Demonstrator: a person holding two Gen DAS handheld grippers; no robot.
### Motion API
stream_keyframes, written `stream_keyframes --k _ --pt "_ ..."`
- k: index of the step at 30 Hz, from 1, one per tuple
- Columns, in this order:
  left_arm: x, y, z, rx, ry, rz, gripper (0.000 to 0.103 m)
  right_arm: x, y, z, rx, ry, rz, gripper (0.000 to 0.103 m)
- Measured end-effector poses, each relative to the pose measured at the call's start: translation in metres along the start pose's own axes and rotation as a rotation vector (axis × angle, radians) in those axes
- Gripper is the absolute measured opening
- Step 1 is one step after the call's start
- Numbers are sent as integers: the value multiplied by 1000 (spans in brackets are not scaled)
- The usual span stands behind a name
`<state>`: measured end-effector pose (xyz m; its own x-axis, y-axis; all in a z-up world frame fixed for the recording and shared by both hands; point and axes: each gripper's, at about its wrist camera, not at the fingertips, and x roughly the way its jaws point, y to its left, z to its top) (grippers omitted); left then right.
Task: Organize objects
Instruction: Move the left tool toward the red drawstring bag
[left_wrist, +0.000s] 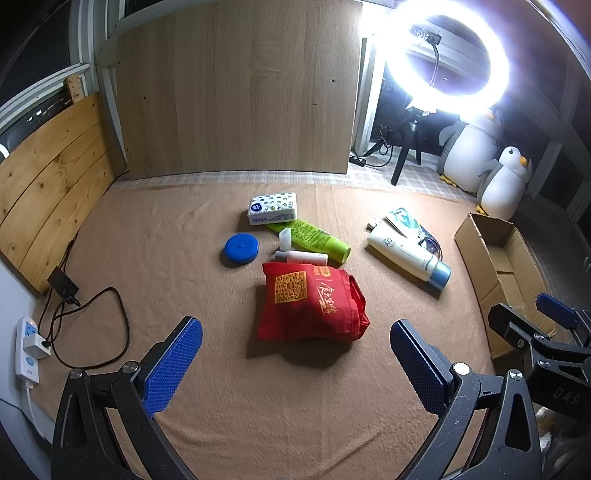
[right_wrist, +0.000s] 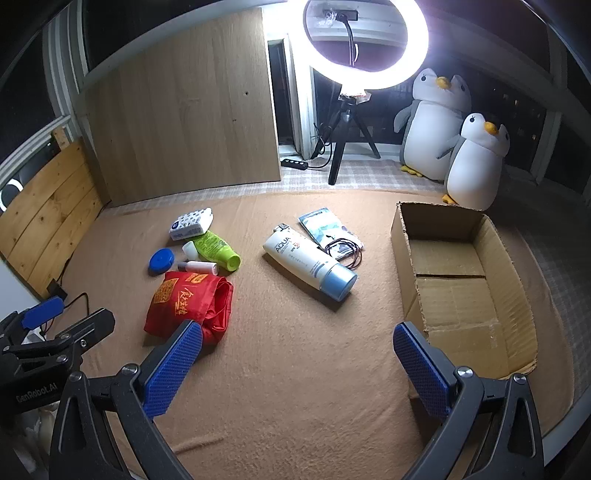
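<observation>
A folded red bag (left_wrist: 312, 304) (right_wrist: 188, 299) lies on the tan cloth just ahead of my open, empty left gripper (left_wrist: 295, 354). Behind it lie a small white tube (left_wrist: 301, 257), a green tube (left_wrist: 314, 238) (right_wrist: 216, 249), a blue round lid (left_wrist: 240, 249) (right_wrist: 161, 260) and a tissue pack (left_wrist: 272, 208) (right_wrist: 191, 223). A white bottle with a blue cap (left_wrist: 408, 254) (right_wrist: 310, 264) lies to the right, beside a packet and cable (right_wrist: 332, 236). My right gripper (right_wrist: 297, 356) is open and empty, with an open cardboard box (right_wrist: 461, 280) (left_wrist: 498, 266) to its right.
A ring light on a tripod (right_wrist: 369, 44) and two plush penguins (right_wrist: 476, 162) stand at the back right. A wooden panel (left_wrist: 236, 88) leans at the back. A power strip with cables (left_wrist: 29, 350) lies at the left edge.
</observation>
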<state>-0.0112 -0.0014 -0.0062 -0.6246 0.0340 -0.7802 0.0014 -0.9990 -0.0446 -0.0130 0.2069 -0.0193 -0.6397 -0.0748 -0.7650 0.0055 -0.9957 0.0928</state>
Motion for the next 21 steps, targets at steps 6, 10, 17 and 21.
stream_keyframes --k 6,10,17,21 --pt "0 0 0 1 0 1 103 1 1 0 -6 6 2 102" --pt "1 -1 3 4 1 2 103 1 1 0 -6 7 -1 102" --pt "6 -2 6 11 1 7 103 2 1 0 -9 12 -1 102" --pt "7 -2 8 13 -1 7 103 4 0 1 -10 15 -3 102"
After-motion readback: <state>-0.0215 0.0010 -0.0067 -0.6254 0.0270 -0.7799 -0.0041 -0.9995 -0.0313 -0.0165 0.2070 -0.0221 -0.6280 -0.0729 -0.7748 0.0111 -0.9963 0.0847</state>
